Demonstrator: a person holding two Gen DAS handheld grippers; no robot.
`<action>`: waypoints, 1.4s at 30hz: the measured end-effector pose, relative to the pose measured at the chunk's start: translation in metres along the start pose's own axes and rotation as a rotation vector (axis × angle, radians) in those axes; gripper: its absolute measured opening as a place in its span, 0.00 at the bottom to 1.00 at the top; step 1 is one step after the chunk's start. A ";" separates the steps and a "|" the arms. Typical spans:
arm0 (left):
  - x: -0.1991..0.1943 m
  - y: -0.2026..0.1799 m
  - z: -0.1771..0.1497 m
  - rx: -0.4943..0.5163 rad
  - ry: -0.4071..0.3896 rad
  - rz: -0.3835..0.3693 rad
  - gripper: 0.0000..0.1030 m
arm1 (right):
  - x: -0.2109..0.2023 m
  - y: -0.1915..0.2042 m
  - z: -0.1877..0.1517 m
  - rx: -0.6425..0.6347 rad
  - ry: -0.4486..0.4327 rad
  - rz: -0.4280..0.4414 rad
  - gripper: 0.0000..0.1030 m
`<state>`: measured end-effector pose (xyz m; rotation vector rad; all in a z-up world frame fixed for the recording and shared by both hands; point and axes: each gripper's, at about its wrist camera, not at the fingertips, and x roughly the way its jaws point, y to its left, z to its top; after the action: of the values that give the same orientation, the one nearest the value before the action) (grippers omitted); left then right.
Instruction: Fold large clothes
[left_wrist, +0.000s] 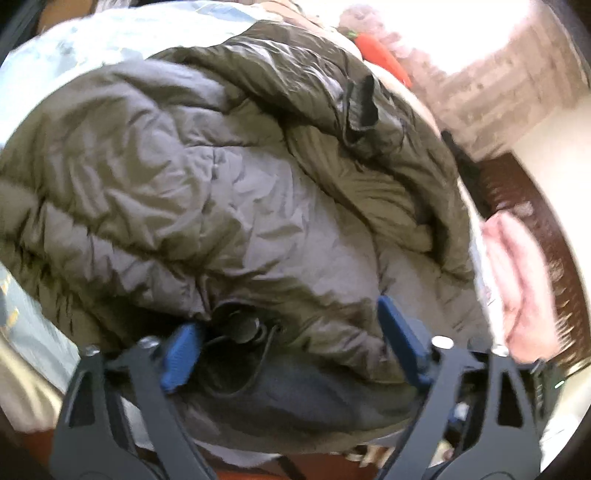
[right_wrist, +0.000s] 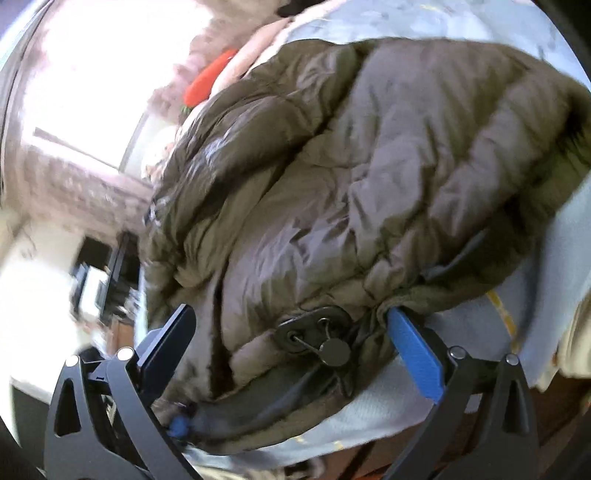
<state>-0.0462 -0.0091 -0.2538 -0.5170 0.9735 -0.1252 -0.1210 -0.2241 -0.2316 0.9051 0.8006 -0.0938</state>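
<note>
Left wrist view: your left hand-held gripper (left_wrist: 291, 343) and right hand-held gripper (right_wrist: 295, 347) gape wide at the puffy jacket (left_wrist: 221, 177) heaped on the bed (right_wrist: 388, 402). It looks soft, light, slippery; pinch the corded hem (right_wrist: 317, 339).

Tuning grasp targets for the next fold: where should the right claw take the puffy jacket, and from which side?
Take the jacket at its near hem, the thin bound edge beside the drawcord toggle. Come in low from the bed's near edge, along the bedsheet, one finger under the hem. The body is thick and slippery; the hem is flatter. The right claw already stands open around it. Avoid pinching the toggle.
</note>
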 end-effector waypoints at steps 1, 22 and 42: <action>0.003 -0.001 0.000 0.014 0.006 0.018 0.73 | 0.005 0.004 0.000 -0.020 -0.004 -0.007 0.99; 0.011 0.021 0.004 -0.089 0.031 -0.038 0.42 | 0.027 -0.006 0.004 -0.001 -0.003 -0.039 0.44; -0.038 0.108 -0.023 -0.540 0.044 -0.278 0.98 | 0.017 -0.020 -0.003 0.157 0.022 0.003 0.60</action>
<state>-0.1002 0.0898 -0.2863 -1.1510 0.9728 -0.1222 -0.1183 -0.2307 -0.2571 1.0566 0.8207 -0.1459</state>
